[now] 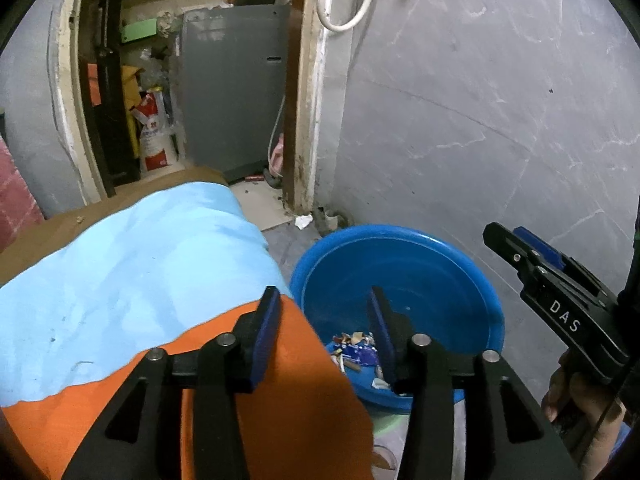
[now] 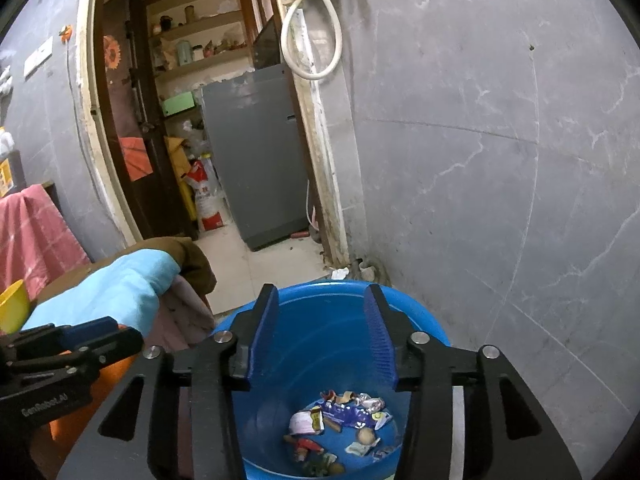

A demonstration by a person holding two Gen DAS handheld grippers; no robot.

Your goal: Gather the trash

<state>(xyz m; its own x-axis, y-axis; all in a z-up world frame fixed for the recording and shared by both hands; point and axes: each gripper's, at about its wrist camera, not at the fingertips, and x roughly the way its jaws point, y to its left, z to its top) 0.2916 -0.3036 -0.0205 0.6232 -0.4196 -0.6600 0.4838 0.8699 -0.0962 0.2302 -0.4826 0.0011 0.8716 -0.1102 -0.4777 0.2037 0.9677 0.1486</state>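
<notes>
- Crumpled wrappers and scraps of trash lie heaped at the bottom of a blue plastic basin on the floor against a grey wall.
- The litter looks light, crinkly and easily crushed; a pinch on a raised fold should do.
- The right gripper hangs above the basin, fingers spread and empty.
- The left gripper, likewise spread and empty, straddles the basin's edge and an orange-and-blue cloth beside it.

light blue cloth, grey cabinet, white hose
</notes>
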